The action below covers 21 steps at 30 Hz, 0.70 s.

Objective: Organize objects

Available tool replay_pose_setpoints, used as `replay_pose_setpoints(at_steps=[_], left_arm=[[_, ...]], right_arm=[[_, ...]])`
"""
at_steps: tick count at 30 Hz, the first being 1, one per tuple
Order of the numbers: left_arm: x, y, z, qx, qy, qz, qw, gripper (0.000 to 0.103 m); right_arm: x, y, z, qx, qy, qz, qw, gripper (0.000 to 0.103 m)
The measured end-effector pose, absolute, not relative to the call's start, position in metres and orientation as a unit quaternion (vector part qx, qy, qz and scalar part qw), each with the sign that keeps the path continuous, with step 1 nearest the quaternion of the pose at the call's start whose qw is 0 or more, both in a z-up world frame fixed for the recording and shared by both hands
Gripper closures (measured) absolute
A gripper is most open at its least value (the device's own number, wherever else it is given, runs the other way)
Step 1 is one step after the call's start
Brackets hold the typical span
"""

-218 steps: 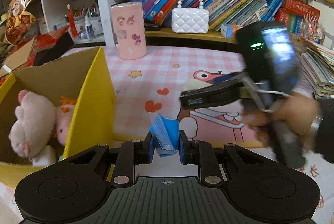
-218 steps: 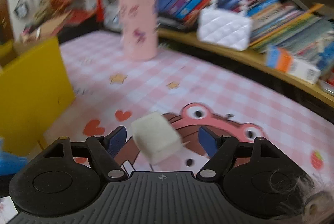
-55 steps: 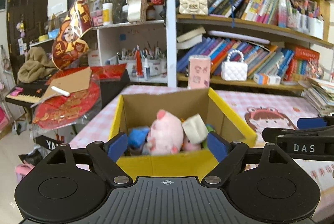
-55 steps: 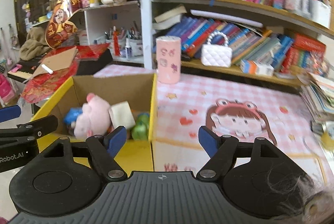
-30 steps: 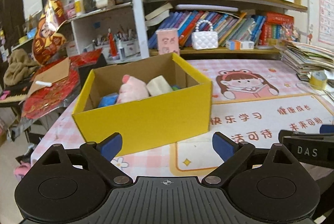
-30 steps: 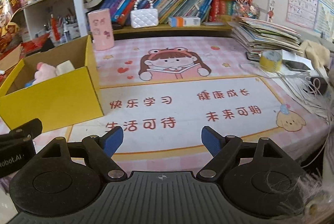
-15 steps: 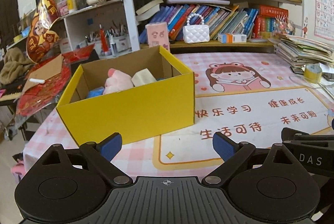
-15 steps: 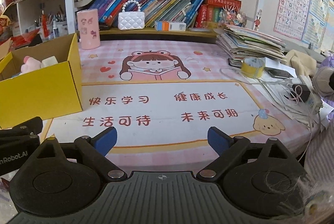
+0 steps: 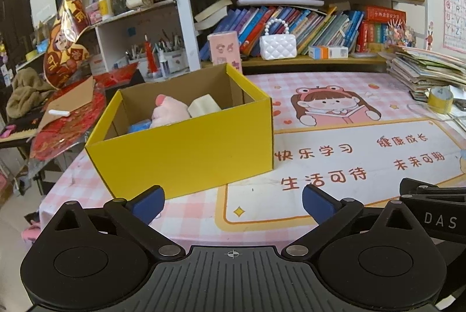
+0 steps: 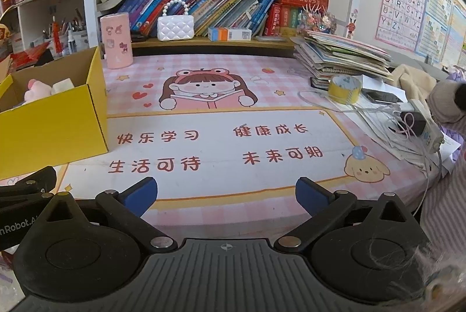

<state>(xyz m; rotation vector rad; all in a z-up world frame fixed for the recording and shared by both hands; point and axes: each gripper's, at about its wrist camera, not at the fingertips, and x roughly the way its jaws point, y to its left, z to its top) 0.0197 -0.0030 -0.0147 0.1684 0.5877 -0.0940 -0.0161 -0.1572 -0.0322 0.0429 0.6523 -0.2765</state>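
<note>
Box (image 9: 186, 154) long axis slants back-right; both tools just opened, empty.

The middle of the pink checked table mat with the cartoon girl (image 10: 227, 143) lies bare and flat, so a hand could pass freely there; on the left stands the tall yellow cardboard box (image 9: 186, 149), open at the top, with a pink plush toy (image 9: 169, 112) and a pale foam block (image 9: 204, 106) sticking up inside; at the back a pink round tin (image 10: 116, 41) stands beside the low wooden bookshelf (image 10: 209, 42); on the right a stack of books (image 10: 343, 56), a yellow tape roll (image 10: 344, 88) and tangled white cables (image 10: 407, 117) crowd the edge.
</note>
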Motion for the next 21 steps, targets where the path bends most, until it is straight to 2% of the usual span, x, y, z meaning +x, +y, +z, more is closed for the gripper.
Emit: replay_pose_setpoints(at_steps=[21], left_arm=[[0.0164, 0.0015, -0.014, 0.072, 0.289, -0.043, 0.954, 0.0]], right_arm=[[-0.0188, -0.1539, -0.0333, 0.02, 0.324, -0.135, 0.936, 0.001]])
